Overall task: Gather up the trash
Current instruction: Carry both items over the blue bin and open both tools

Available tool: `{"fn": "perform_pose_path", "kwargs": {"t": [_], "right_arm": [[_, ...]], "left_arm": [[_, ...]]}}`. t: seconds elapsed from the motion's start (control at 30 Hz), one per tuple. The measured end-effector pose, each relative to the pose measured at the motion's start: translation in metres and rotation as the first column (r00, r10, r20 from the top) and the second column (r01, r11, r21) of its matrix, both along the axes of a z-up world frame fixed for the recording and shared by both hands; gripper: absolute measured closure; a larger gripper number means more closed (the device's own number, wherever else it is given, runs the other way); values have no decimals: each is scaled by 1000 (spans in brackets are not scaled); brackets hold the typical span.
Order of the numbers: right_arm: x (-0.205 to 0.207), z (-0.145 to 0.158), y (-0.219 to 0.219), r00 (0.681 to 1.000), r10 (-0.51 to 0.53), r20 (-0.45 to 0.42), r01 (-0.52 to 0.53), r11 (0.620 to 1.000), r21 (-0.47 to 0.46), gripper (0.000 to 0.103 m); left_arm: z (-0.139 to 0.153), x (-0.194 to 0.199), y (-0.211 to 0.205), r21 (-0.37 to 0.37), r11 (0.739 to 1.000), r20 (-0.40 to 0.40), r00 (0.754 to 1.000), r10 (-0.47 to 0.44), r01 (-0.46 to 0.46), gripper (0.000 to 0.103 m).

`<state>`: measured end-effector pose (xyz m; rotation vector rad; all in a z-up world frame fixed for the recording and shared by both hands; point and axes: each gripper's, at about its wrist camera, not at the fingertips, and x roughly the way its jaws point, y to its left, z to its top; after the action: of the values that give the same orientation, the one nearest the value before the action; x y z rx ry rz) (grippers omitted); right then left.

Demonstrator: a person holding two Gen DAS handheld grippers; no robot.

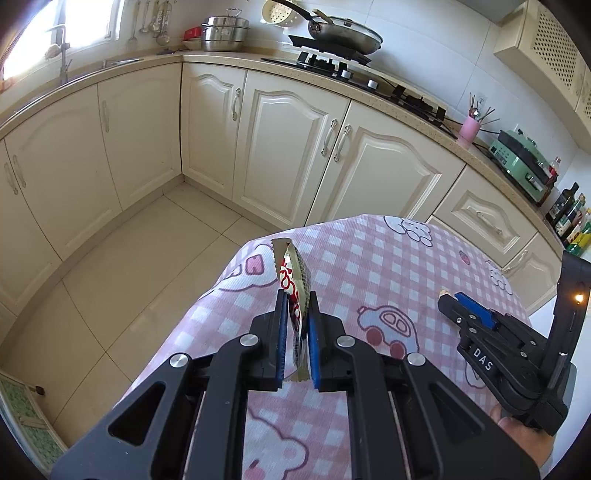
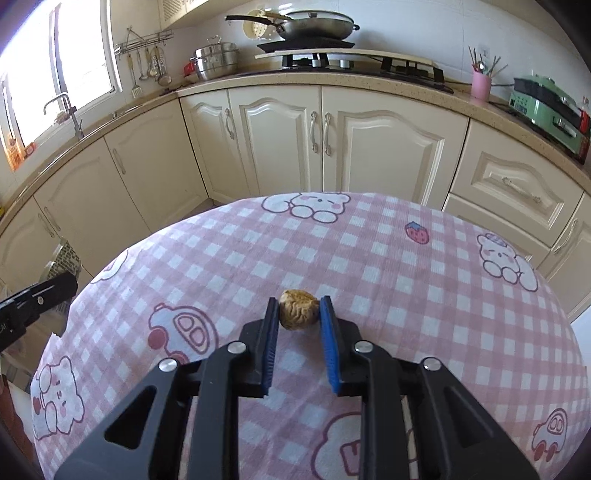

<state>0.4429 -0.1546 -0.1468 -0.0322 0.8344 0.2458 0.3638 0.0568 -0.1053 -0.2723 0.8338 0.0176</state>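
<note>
My left gripper [image 1: 298,295] is shut on a crinkled snack wrapper [image 1: 291,266], red and white with a gold serrated edge, which stands up between the blue pads above the table's left edge. The table [image 1: 369,266] wears a pink checked cloth with cartoon bears and cars. My right gripper [image 2: 299,301] is over the middle of the table [image 2: 369,258], and its blue pads press on both sides of a wrinkled brown lump [image 2: 298,310] that rests at the cloth. In the left wrist view the right gripper [image 1: 448,299] is at the right, held by a hand. The left gripper [image 2: 37,299] shows at the right wrist view's left border.
Cream kitchen cabinets [image 2: 332,147] run in an L behind the table, under a counter with a gas hob and lidded pan [image 2: 317,26], steel pots, a sink tap [image 2: 62,107], a pink utensil cup [image 2: 482,85] and a green appliance [image 2: 546,107]. Beige floor tiles [image 1: 129,277] lie left of the table.
</note>
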Motion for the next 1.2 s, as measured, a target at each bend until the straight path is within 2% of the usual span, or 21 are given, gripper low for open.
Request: {"fn": "perform_pose_path", "kwargs": {"t": [0.17,0.3,0.43,0.57,0.87,1.03,1.2], "right_arm": [[-31,23,31,995,93,43,-96,994,52,81],[-67,45,70,976,201,78,-209,972,108,81],[-113,64,116,944,314,105,-328,932,152,81],[-159,73,160,907,405,112,-418,895,156,81],[-225,50,235,860,508,54,-509,843,173,81],[-241,33,270,846,533,27,-530,832,165,81],[-245,17,293,841,541,-3,-533,831,160,81]], "left_arm": [[16,-40,22,-8,999,31,999,37,-37,94],[25,-86,52,-2,994,43,994,105,-105,94],[28,-135,86,0,983,45,983,181,-181,94],[20,-175,118,-11,972,14,972,235,-234,94],[-13,-231,169,-17,952,-80,949,304,-307,94],[-33,-243,194,-37,939,-132,933,335,-342,93],[-47,-241,205,-53,937,-160,929,334,-346,93]]}}
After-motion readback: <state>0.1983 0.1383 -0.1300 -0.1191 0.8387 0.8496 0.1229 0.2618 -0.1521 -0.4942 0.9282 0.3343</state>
